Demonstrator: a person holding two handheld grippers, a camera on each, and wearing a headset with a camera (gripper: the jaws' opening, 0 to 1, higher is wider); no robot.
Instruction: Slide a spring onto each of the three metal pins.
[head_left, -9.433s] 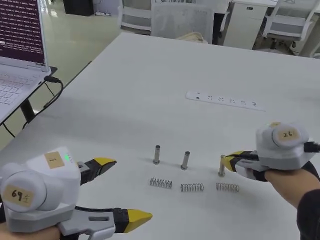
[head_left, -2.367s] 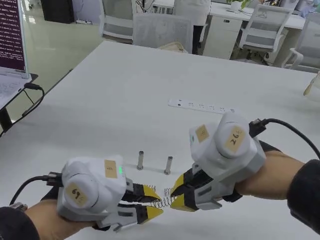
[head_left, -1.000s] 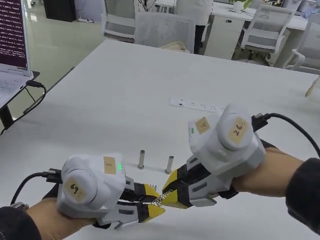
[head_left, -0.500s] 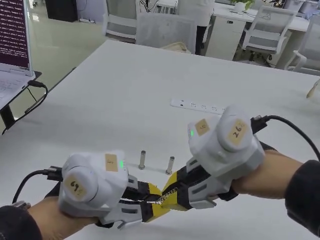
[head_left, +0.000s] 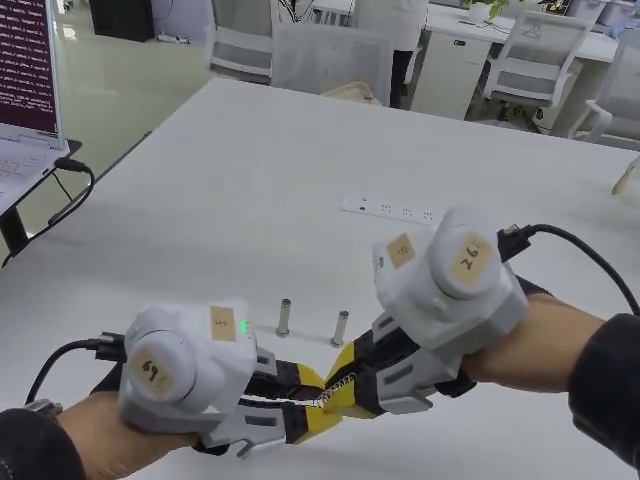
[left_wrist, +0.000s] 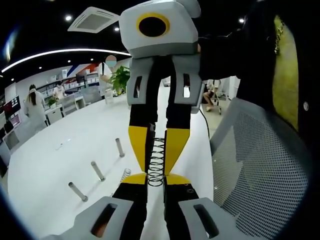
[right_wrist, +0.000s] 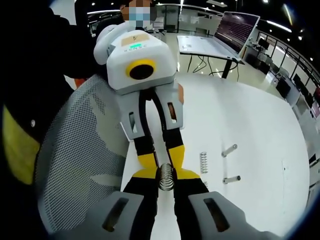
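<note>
My left tool (head_left: 312, 400), low at seven o'clock, and my right tool (head_left: 343, 383), at five, meet tip to tip, each set of jaws pinched on one spring (head_left: 334, 391).

A white table (head_left: 250, 180) runs from near to far. A white power strip (head_left: 392, 211) lies flat on it, right of the middle. At the left, an open laptop (head_left: 25, 70) (screen lit with lines of text) has a black cable (head_left: 75, 185) plugged into its side. Beyond the far edge stand 2 office chairs (head_left: 325, 55) and a white cabinet (head_left: 447, 65).
</note>
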